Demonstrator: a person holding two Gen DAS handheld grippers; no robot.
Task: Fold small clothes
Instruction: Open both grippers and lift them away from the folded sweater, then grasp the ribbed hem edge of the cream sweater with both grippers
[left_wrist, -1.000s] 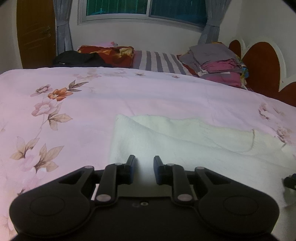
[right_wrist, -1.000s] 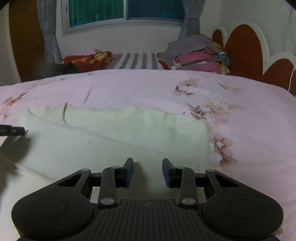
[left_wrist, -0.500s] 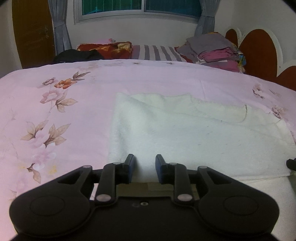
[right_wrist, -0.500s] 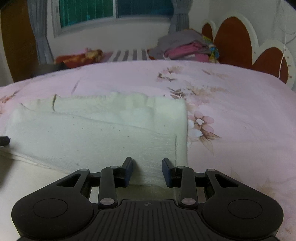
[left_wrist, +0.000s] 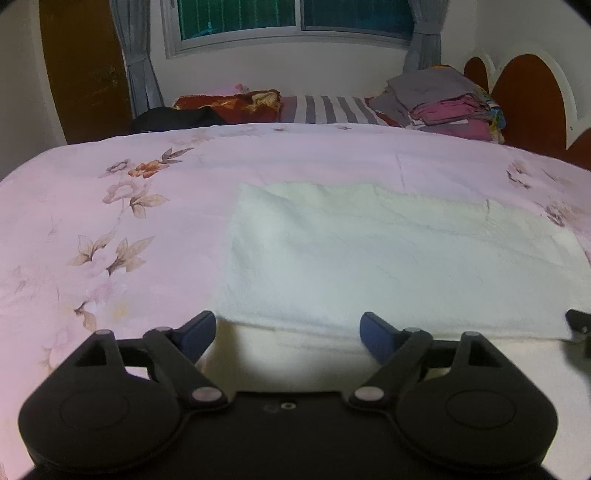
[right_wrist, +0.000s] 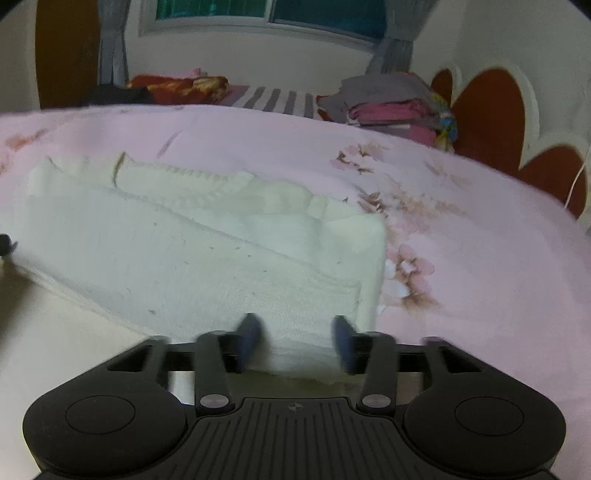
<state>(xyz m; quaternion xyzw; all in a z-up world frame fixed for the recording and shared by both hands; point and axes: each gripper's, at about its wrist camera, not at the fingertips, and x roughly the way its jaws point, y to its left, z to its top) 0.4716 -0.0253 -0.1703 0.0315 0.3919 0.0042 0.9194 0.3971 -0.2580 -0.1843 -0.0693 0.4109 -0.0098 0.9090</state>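
A cream knitted garment (left_wrist: 388, 258) lies folded over on the pink floral bedspread (left_wrist: 110, 229); its folded upper layer ends in an edge just ahead of both grippers. My left gripper (left_wrist: 288, 330) is open wide at the near left edge of the fold, holding nothing. My right gripper (right_wrist: 297, 341) is partly open and blurred, with the garment (right_wrist: 207, 258) near right corner lying between its fingers. The tip of the other gripper shows at the frame edge in each view.
At the far side of the bed lie a stack of folded grey and pink clothes (left_wrist: 443, 103), a striped cloth (left_wrist: 332, 109), a red patterned bundle (left_wrist: 229, 105) and a dark garment (left_wrist: 173, 118). A red-and-white headboard (left_wrist: 528, 103) stands at the right.
Both grippers held the garment's edge, carried it forward over the lower layer, and have now opened, the left fully, the right partly. The folded layer rests flat.
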